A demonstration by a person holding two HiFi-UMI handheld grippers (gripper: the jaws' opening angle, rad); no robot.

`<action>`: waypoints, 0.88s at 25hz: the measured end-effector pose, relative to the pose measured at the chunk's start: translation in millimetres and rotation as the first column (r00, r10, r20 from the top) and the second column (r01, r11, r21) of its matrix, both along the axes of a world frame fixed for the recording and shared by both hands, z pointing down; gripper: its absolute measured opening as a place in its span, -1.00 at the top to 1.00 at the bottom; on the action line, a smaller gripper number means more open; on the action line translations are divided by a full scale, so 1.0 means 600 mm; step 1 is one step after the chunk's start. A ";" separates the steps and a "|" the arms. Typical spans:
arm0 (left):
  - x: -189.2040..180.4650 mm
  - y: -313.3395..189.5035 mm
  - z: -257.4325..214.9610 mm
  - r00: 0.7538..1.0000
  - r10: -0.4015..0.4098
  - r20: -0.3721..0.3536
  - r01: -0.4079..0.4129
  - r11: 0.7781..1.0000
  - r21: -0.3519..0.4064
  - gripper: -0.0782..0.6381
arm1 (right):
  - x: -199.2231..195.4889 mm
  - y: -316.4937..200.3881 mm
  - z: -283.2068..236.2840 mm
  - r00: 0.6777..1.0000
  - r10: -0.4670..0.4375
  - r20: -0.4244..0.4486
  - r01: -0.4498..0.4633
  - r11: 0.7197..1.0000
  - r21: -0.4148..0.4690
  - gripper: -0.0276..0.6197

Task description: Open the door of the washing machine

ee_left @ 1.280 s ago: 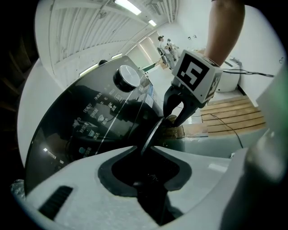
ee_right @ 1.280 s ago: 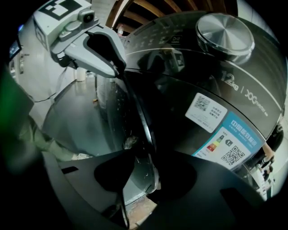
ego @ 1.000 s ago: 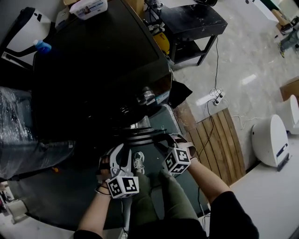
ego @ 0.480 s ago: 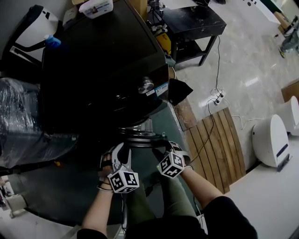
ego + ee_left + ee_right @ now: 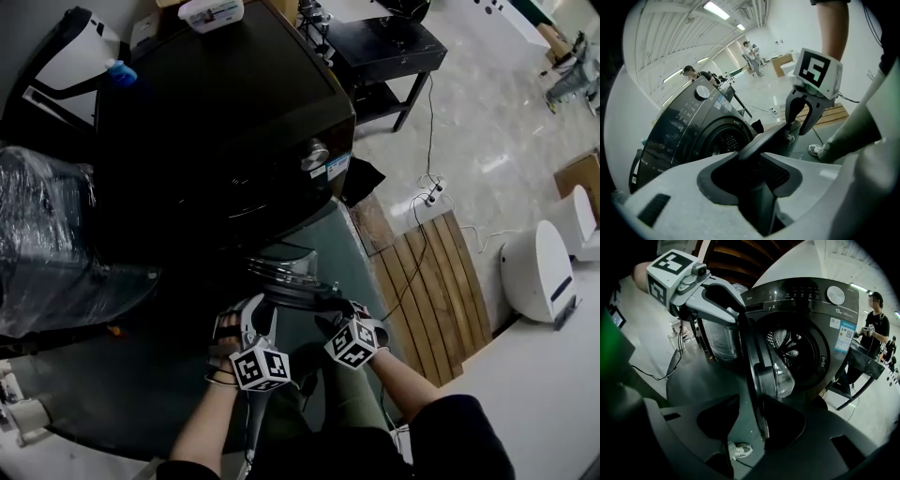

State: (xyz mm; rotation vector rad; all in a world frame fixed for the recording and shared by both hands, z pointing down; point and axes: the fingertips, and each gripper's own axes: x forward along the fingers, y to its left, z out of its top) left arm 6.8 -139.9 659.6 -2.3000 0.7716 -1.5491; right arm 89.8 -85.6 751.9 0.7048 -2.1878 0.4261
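The dark front-loading washing machine (image 5: 216, 131) stands ahead with its round door (image 5: 286, 286) swung out toward me. My left gripper (image 5: 258, 323) and right gripper (image 5: 333, 314) sit at the door's near rim, one on each side. In the left gripper view the door's edge (image 5: 764, 140) runs into my left gripper (image 5: 757, 173), whose jaws have just been opening, with gaps beside the rim. In the right gripper view the door (image 5: 761, 366) and its glass bowl (image 5: 783, 378) stand between the jaws of my right gripper (image 5: 759, 423), also just opening. The drum (image 5: 787, 345) is exposed.
A black side table (image 5: 384, 47) stands behind the machine on the right. Wooden planks (image 5: 422, 272) and a power strip (image 5: 429, 195) lie on the floor. A plastic-wrapped object (image 5: 47, 244) sits to the left. A person (image 5: 876, 329) stands beside the machine.
The door has swung a little further out from the machine. Both grippers have stayed at its rim and moved with it toward me, and their jaws stand wider.
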 end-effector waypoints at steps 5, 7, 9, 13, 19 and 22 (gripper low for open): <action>-0.037 0.049 0.000 0.997 0.070 0.014 -0.070 0.997 -0.018 0.38 | -0.019 0.081 0.028 0.996 0.044 -0.079 -0.050 0.995 -0.081 0.37; -0.054 0.070 0.000 0.996 0.090 0.025 -0.090 0.996 -0.023 0.37 | -0.029 0.107 0.028 0.994 0.060 -0.086 -0.068 0.993 -0.098 0.37; -0.074 0.090 0.001 0.995 0.098 0.028 -0.098 0.995 -0.025 0.36 | -0.046 0.130 0.024 0.995 0.057 -0.087 -0.066 0.992 -0.109 0.33; -0.119 0.125 0.001 1.000 0.026 -0.005 -0.027 0.998 -0.051 0.30 | -0.095 0.178 0.013 0.997 -0.013 -0.079 0.003 0.992 -0.123 0.26; -0.199 0.173 0.008 0.936 -0.304 -0.177 0.264 0.940 -0.214 0.33 | -0.166 0.233 -0.016 0.996 -0.066 -0.055 0.060 0.991 -0.116 0.27; -0.237 0.195 0.010 0.888 -0.405 -0.217 0.345 0.899 -0.269 0.36 | -0.194 0.253 -0.028 0.997 -0.070 -0.044 0.065 0.992 -0.112 0.27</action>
